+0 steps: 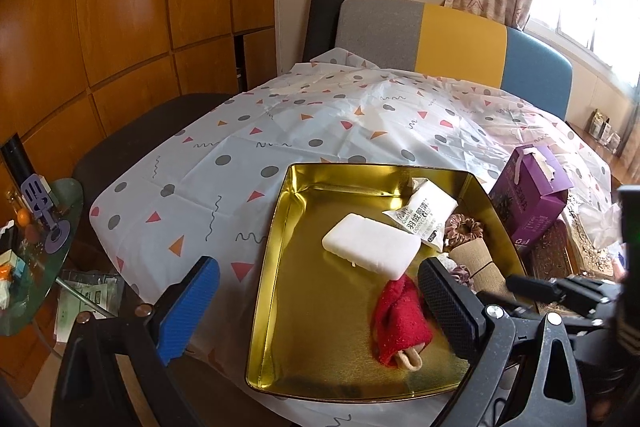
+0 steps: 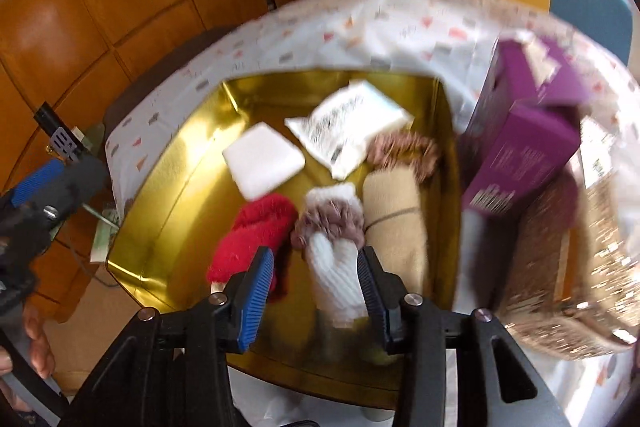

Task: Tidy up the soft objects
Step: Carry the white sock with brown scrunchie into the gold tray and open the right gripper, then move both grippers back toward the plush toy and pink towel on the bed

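Left wrist view: the left tool [image 1: 316, 301] hangs wide open and empty over the gold tray [image 1: 276, 267], red sock [image 1: 400, 323] just right.

Right wrist view, blurred: the right tool [image 2: 316, 291] seems part-open around the white sock [image 2: 336, 283], lengthwise between its fingers.

Table [image 1: 192, 163] draped in white cloth [image 1: 320, 115], printed with dots, triangles, squiggles. Gold tin tray [image 1: 280, 247] on cloth at near edge. Purple carton [image 1: 532, 195] just right of tray; glittery woven basket [image 2: 560, 287] near it.
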Tool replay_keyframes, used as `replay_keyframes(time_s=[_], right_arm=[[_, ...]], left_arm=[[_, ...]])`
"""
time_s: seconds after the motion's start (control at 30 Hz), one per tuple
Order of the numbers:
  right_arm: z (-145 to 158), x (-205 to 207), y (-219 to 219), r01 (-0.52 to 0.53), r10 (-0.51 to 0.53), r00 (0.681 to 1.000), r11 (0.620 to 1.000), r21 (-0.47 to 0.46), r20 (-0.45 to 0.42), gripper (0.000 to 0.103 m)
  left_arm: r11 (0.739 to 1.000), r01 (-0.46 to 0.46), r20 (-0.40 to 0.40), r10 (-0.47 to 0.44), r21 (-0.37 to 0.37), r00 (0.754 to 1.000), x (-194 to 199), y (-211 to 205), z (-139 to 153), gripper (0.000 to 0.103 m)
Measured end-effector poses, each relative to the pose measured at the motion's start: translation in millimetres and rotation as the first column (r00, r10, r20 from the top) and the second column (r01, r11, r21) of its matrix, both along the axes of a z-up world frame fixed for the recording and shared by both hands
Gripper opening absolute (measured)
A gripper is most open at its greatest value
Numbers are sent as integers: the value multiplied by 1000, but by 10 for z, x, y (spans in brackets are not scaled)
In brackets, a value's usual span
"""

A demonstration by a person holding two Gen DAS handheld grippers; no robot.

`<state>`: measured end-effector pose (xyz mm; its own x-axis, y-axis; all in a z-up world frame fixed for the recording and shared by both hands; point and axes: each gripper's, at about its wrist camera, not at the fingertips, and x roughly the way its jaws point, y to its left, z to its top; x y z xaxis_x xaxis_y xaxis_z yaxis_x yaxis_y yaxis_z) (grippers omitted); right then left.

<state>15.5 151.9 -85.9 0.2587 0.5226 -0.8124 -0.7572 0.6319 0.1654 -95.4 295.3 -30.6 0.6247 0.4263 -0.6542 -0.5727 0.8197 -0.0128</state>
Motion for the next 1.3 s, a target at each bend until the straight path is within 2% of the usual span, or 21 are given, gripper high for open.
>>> replay_keyframes(time_s=[0.17, 0.4, 0.5, 0.7, 0.83, 0.97, 1.17, 1.3], right_arm=[[246, 19, -149, 24, -27, 995, 999, 34, 95, 44], [593, 121, -520, 89, -114, 970, 989, 119, 215, 44], [725, 179, -746, 125, -159, 954, 982, 145, 254, 44], [968, 340, -1273, 229, -272, 901, 960, 163, 339, 44], [1094, 483, -1713, 322, -370, 850, 928, 186, 376, 44], [1192, 619, -2197, 428, -478, 778, 878, 214, 407, 44], [1187, 869, -2969, 608, -640, 651, 762, 224, 408, 44], [1027, 1039, -3454, 711, -733, 557, 664, 232, 389, 44]], left_arm=[[1000, 17, -6, -17, 7, 1000, 29, -71, 8, 100], [998, 46, -4, -46, 34, 999, 56, -189, 55, 100], [997, 59, -2, -59, 43, 998, 71, -240, 75, 100], [994, 90, 1, -90, 60, 996, 104, -341, 120, 100], [992, 108, 5, -108, 64, 994, 128, -408, 158, 100], [988, 133, 9, -135, 77, 991, 159, -499, 197, 100], [978, 183, 14, -185, 101, 983, 225, -676, 280, 100], [967, 229, 6, -231, 111, 973, 291, -833, 324, 100]])
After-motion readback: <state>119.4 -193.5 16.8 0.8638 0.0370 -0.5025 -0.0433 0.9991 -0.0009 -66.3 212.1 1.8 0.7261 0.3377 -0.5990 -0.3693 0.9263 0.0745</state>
